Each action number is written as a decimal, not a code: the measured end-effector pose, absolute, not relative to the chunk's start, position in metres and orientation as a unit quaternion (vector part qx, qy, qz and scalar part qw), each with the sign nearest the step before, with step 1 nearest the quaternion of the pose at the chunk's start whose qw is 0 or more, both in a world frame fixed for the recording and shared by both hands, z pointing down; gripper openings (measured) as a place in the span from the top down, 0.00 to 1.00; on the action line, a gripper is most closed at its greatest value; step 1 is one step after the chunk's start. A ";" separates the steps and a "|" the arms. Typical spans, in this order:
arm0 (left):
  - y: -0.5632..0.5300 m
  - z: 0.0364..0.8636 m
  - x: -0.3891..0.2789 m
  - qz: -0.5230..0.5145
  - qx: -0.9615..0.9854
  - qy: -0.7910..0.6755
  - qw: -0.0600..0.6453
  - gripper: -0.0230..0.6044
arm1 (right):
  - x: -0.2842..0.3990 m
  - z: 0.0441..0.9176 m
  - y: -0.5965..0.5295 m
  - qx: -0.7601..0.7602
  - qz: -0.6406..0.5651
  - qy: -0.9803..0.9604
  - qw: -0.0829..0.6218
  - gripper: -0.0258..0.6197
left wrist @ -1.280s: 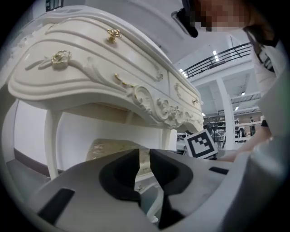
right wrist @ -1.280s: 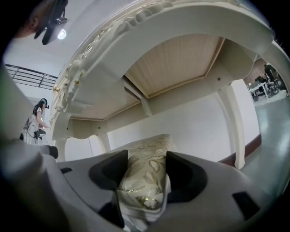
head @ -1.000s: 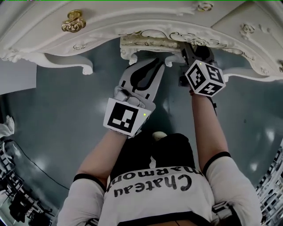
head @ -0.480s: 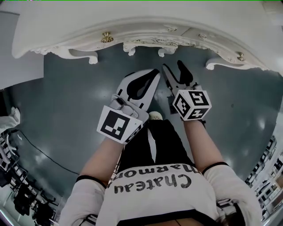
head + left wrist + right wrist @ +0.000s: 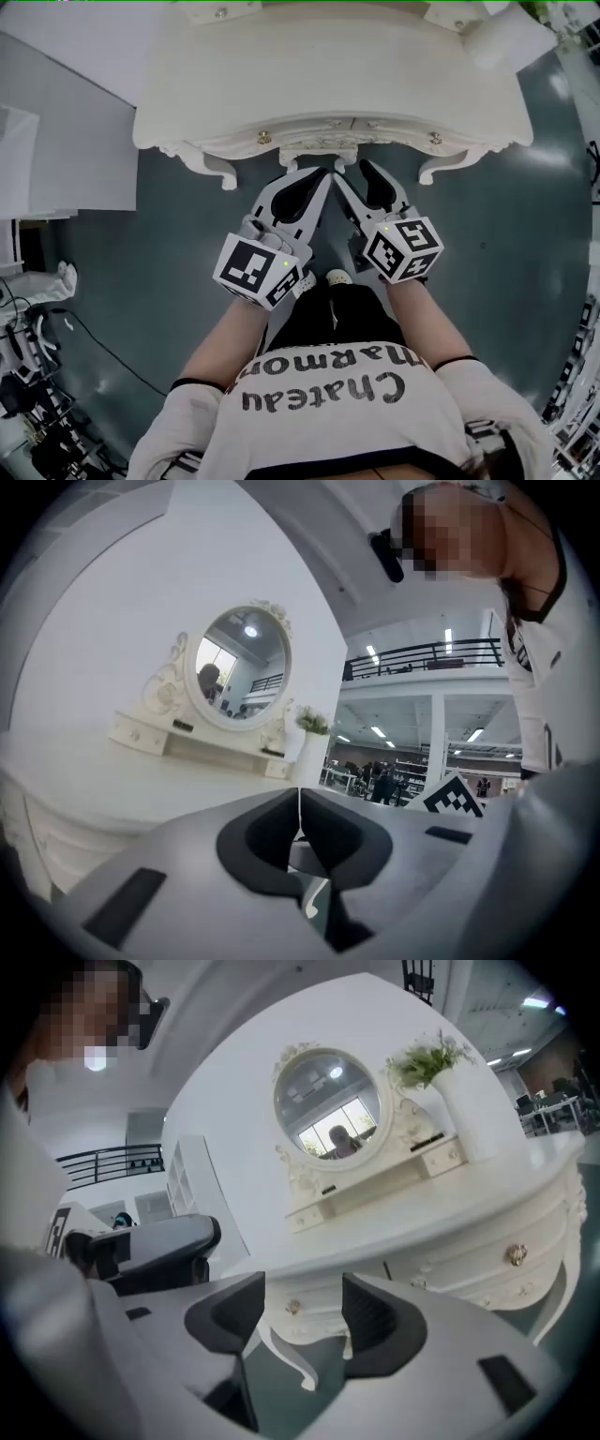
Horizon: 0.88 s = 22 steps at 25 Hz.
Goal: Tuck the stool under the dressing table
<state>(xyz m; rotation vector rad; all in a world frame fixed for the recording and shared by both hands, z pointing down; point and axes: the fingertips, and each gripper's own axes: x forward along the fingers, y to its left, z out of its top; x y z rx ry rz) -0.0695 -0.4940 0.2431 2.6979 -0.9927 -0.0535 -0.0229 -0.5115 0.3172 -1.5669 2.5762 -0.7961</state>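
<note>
The white carved dressing table (image 5: 328, 84) fills the top of the head view. Only a bit of the stool's carved front (image 5: 319, 157) shows beneath the table's middle; the rest is hidden. My left gripper (image 5: 323, 176) hovers in front of the table edge, shut and holding nothing. My right gripper (image 5: 354, 176) is beside it, open and empty. In the left gripper view the shut tips (image 5: 299, 803) point level over the tabletop (image 5: 112, 780) toward the oval mirror (image 5: 242, 658). The right gripper (image 5: 305, 1312) frames the table's drawer front (image 5: 441, 1269).
A white vase with greenery (image 5: 464, 1110) stands on the tabletop by the mirror (image 5: 328, 1110). White panels (image 5: 56, 141) stand left of the table. Cables and equipment (image 5: 37, 375) lie on the dark floor at the lower left. The person's shoe (image 5: 336, 278) is below the grippers.
Both grippers have risen and drawn back from the stool under the table. The head view has lifted, so the whole tabletop now shows. The left jaws have closed.
</note>
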 end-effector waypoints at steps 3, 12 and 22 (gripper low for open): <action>-0.486 0.184 -0.068 -0.036 0.935 -0.335 0.107 0.92 | -0.028 0.258 -0.506 -0.494 -0.237 0.836 0.039 0.53; -0.471 0.021 -0.077 -0.094 0.935 -0.340 0.030 0.92 | -0.028 0.078 -0.496 -0.475 -0.133 0.863 0.109 0.60; -0.458 -0.059 -0.059 -0.088 0.932 -0.353 0.002 0.92 | 0.012 -0.046 -0.479 -0.447 -0.055 0.880 0.150 0.87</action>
